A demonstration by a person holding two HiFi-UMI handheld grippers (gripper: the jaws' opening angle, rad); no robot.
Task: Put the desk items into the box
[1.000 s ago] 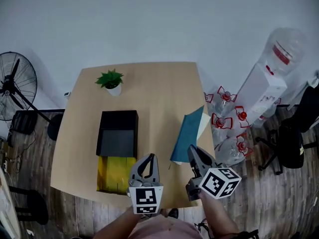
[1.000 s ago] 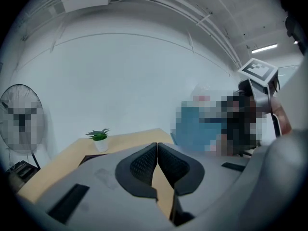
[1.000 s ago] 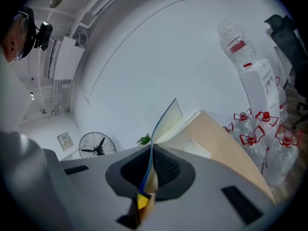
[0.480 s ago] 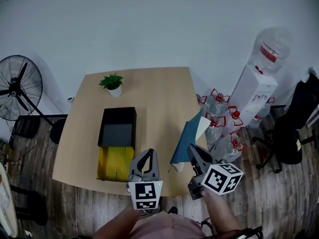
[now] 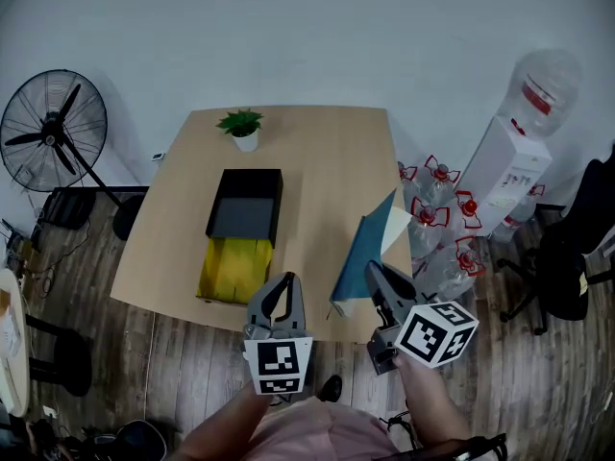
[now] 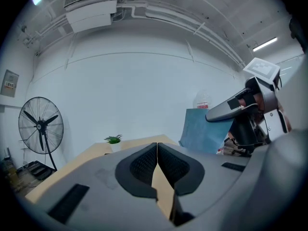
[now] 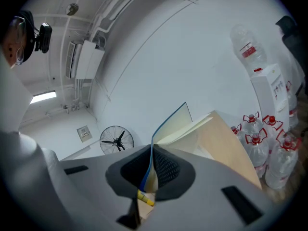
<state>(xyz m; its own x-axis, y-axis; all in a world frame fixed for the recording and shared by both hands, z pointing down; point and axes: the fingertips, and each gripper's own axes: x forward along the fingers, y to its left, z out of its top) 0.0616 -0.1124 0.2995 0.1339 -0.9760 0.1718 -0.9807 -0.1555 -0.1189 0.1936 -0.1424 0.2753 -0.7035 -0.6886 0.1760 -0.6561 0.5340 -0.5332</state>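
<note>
Your box (image 5: 252,182) sits open on the table (image 5: 327,171), black walls around a flat grey inside, with a yellow flat item (image 5: 233,269) lying against its near edge; you can't tell from the head view whether that item is a separate thing or part of the box. A small potted plant (image 5: 242,129) stands beyond the box, near the far edge of the table. Your left gripper (image 6: 157,148) has its jaws pressed together with nothing between them, and it hangs over the table's near edge, just in front of the yellow item. Your right gripper (image 7: 151,150) is pinching the blue cover of a notebook (image 5: 363,253), which stands tilted on the table's right side, well apart from the box. The right gripper view shows what the head view does not: the notebook has fallen open, cream pages fanning away from the clamped cover, and a small yellow bit (image 7: 144,198) sits low between the jaws. The left gripper view shows the notebook's blue outside face and your right gripper beside it. Only the head view shows the box. Off the table, a fan (image 5: 56,134) stands to the left, and water bottles (image 5: 440,221) cluster on the floor beside a dispenser (image 5: 517,152) to the right.
</note>
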